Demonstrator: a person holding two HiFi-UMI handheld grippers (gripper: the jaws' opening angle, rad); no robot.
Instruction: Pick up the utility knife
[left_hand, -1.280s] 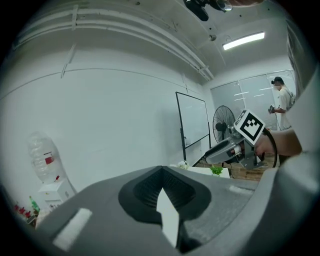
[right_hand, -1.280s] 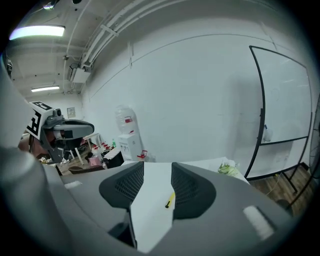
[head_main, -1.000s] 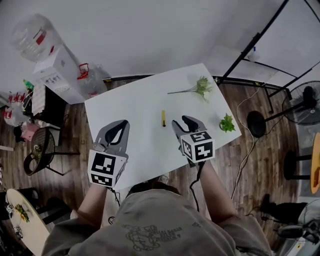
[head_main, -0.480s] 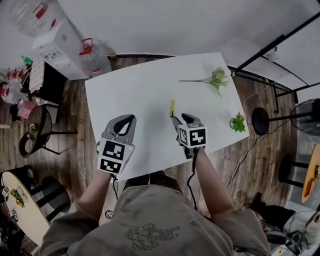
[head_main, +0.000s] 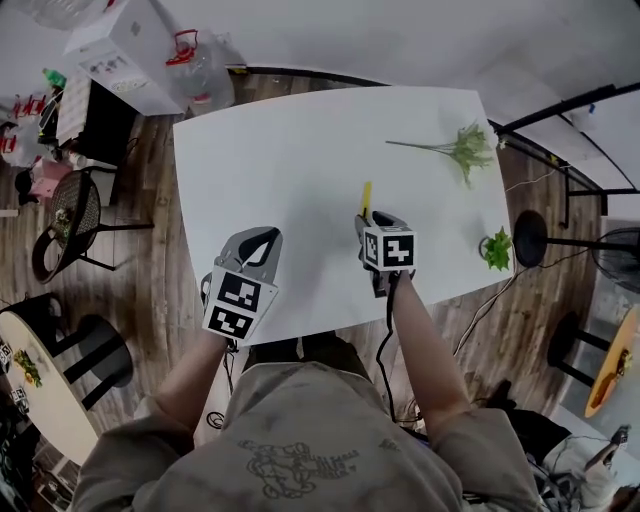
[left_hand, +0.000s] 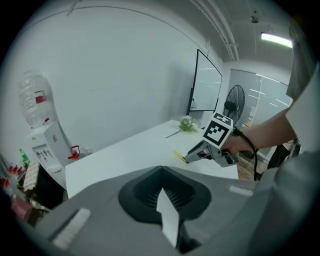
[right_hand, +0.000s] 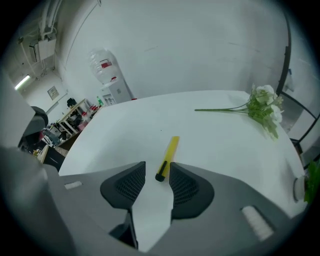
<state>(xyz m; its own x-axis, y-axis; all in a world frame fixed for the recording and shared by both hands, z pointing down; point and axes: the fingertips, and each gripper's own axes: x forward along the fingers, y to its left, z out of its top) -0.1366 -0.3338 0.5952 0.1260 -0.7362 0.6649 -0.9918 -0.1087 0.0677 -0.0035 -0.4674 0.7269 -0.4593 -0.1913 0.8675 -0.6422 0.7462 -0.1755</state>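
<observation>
Utility knife (head_main: 366, 192), just one, near end hidden behind right gripper (head_main: 373, 216) in head view, dark tip between its parted jaws, left gripper (left_hand: 161, 170) closed, empty, two plant sprigs (head_main: 467, 150).

Office/lab rm: water cooler (right_hand: 108, 75), whiteboard (left_hand: 207, 84), fan (left_hand: 234, 101).

Soft, even indoor light leaves the white table (head_main: 290, 170) bright, with faint shadows. Beyond the table, both gripper views bend and blacken at the corners.

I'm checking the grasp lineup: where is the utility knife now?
The utility knife lies on the white table, its black end between the jaws of the open right gripper.
</observation>
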